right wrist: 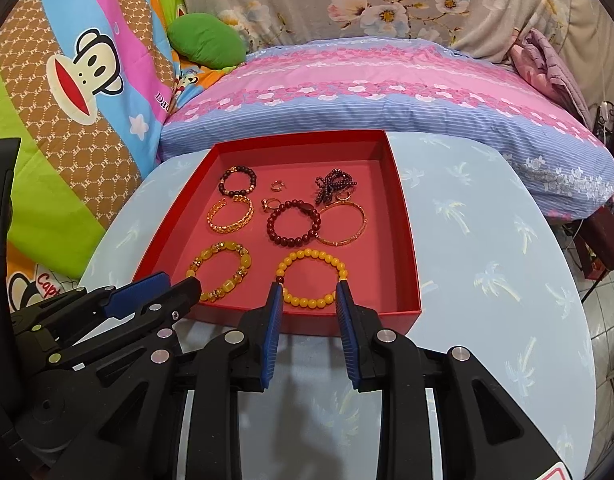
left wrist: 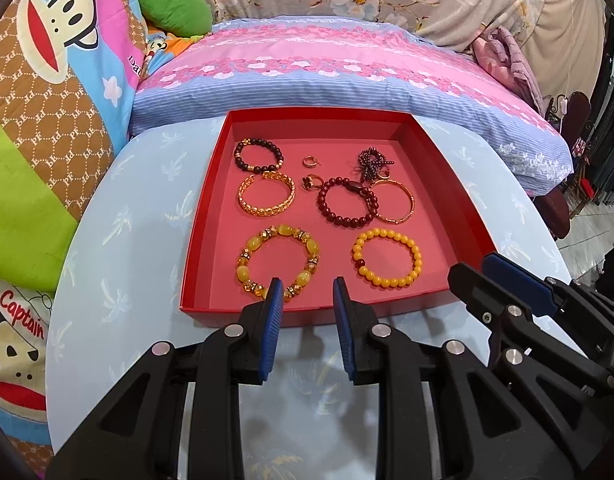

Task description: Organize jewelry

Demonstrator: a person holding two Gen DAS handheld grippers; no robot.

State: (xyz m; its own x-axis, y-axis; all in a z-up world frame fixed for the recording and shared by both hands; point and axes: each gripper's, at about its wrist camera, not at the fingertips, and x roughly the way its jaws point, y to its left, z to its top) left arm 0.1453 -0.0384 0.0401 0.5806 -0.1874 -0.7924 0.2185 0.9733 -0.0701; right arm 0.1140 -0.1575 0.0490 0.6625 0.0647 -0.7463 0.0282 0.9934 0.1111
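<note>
- Jewelry lies spread inside the red box (left wrist: 439, 184) on the pale blue round table (left wrist: 119, 220); nothing sits outside it, so sorting looks nearly done.
- Left gripper (left wrist: 307, 288) and right gripper (right wrist: 309, 294) hover at the box's near edge, jaws parted, gripping nothing.
- Beaded bracelets, four: amber crystal bracelet (left wrist: 278, 262), yellow bead bracelet (left wrist: 387, 258), dark red bracelet (left wrist: 346, 201), brown bead bracelet (left wrist: 259, 155).
- Gold pieces, two: chain-link cuff (left wrist: 266, 195) and plain bangle (left wrist: 394, 201).
- Rings: at least two, a small gold ring (left wrist: 309, 161) and a flower ring (left wrist: 310, 183); maybe one more, unclear.
- One tangled dark bead strand (left wrist: 371, 163), likely left to straighten.
</note>
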